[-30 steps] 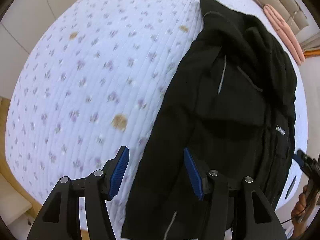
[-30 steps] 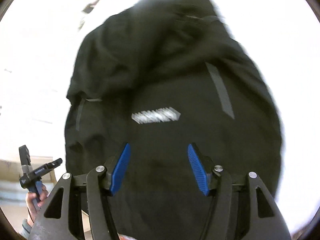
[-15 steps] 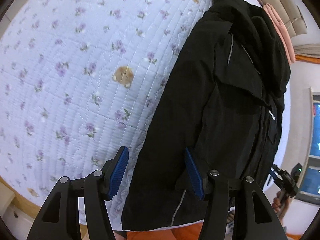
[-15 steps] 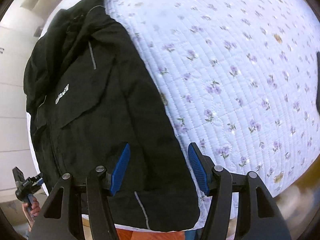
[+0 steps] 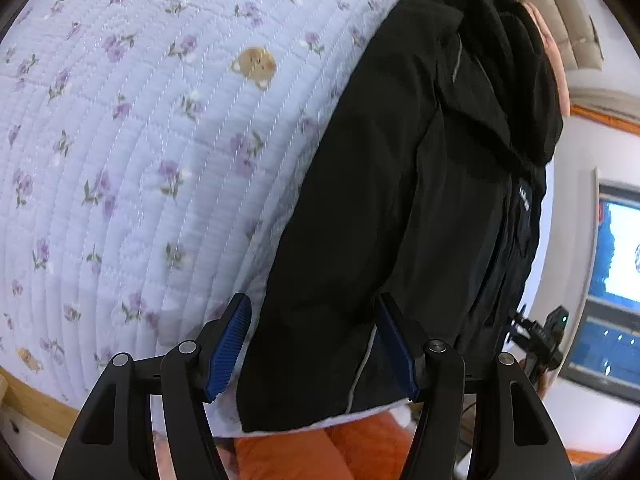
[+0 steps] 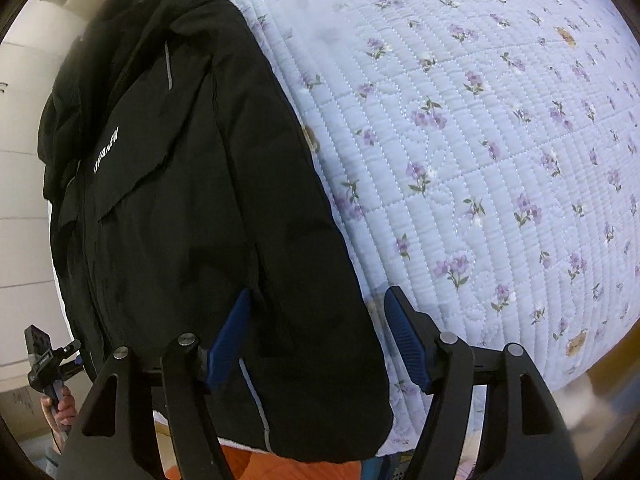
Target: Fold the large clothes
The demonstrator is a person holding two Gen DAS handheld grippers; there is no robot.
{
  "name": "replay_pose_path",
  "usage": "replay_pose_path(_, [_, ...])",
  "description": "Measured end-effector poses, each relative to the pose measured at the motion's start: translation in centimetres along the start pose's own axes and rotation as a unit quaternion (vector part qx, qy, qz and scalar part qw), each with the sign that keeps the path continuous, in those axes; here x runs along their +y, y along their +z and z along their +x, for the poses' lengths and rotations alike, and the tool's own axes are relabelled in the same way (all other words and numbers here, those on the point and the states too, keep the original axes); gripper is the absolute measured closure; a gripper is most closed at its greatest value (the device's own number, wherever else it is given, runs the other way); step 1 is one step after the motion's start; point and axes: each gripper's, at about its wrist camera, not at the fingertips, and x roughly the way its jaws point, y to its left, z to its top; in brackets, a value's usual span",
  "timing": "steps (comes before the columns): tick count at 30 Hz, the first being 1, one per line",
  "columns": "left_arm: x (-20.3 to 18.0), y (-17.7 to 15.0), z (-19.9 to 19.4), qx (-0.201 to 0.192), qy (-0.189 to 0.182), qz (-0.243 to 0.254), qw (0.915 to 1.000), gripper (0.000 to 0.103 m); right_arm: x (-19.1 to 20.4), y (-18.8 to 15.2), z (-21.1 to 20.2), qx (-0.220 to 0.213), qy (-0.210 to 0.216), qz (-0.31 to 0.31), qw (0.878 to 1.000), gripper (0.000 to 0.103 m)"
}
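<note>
Covering almost the whole field in both views, a quilted bedspread point(image 5: 132, 168) printed with purple flowers and small bear faces is lying flat over the bed. Stretching lengthwise along its near edge, the black jacket point(image 5: 384, 208) is lying face up, its hood point(image 5: 516, 60) bunching at the far end and its hem reaching the edge of the quilt closest to the cameras; white lettering point(image 6: 106, 152) is showing on the chest, and a thin grey stripe is running down near the hem. Peeking out from under the hem is something orange point(image 5: 344, 452) (what it is cannot be made out).

The left gripper point(image 5: 314, 348) is hovering over one bottom corner of the jacket, its blue-padded jaws standing wide apart and straddling the cloth without pinching it. The right gripper point(image 6: 320, 340) is poised over the opposite bottom corner, jaws likewise spread, one pad over the black fabric and the other over the quilt.
</note>
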Motion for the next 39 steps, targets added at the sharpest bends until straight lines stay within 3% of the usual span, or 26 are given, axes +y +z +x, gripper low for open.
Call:
replay_pose_path(4, [-0.2, -1.6, 1.3, 0.030, -0.005, 0.017, 0.9994, 0.034, 1.3, -1.1, 1.0, 0.031, 0.010, -0.028, 0.999, 0.028])
replay_pose_path(10, [-0.9, -2.8, 2.2, 0.016, 0.009, 0.022, 0.9996, 0.035, 3.8, -2.5, 1.8, 0.050, -0.007, -0.079, 0.996, 0.032])
replay_pose_path(12, [-1.5, -3.0, 2.4, 0.013, 0.030, 0.035, 0.9988, 0.042, 4.1, -2.5, 2.0, 0.052, -0.013, -0.083, 0.995, 0.046])
replay_pose_path(14, [-2.3, -3.2, 2.6, 0.012, 0.057, 0.049, 0.9971, 0.068, 4.8, -2.5, 1.9, 0.049, -0.014, -0.091, 0.995, 0.058])
replay_pose_path(16, [-3.0, -3.3, 2.5, 0.005, 0.054, 0.054, 0.9971, 0.092, 5.6, -2.7, 1.6, 0.042, -0.014, -0.101, 0.994, 0.075])
replay_pose_path(17, [-3.4, -3.3, 2.1, -0.002, 0.047, 0.054, 0.9974, 0.093, 6.2, -2.7, 1.3, 0.039, -0.015, -0.104, 0.994, 0.084])
replay_pose_path(20, [-5.8, -3.5, 0.5, -0.022, 0.060, 0.083, 0.9945, 0.094, 7.6, -2.6, 0.4, 0.029, -0.027, -0.116, 0.992, 0.090])
replay_pose_path(23, [-8.1, -2.7, -2.3, -0.055, 0.022, 0.085, 0.9946, 0.094, 8.7, -1.7, -2.0, 0.015, -0.007, -0.109, 0.994, 0.091])
replay_pose_path(26, [-10.4, -0.8, -5.6, -0.095, -0.010, 0.083, 0.9919, 0.094, 9.3, 0.2, -5.1, -0.006, 0.026, -0.094, 0.995, 0.093])
replay_pose_path(29, [-12.6, 1.5, -7.8, -0.131, -0.017, 0.091, 0.9871, 0.094, 10.2, 3.5, -8.4, -0.030, 0.065, -0.084, 0.994, 0.093])
replay_pose_path(33, [-16.1, 5.8, -11.2, -0.188, -0.034, 0.102, 0.9762, 0.094, 10.9, 8.0, -11.5, -0.062, 0.112, -0.085, 0.988, 0.093])
replay_pose_path(39, [-22.2, 14.9, -15.5, -0.283, -0.041, 0.137, 0.9484, 0.093, 16.2, 18.2, -15.3, -0.126, 0.166, -0.107, 0.972, 0.092])
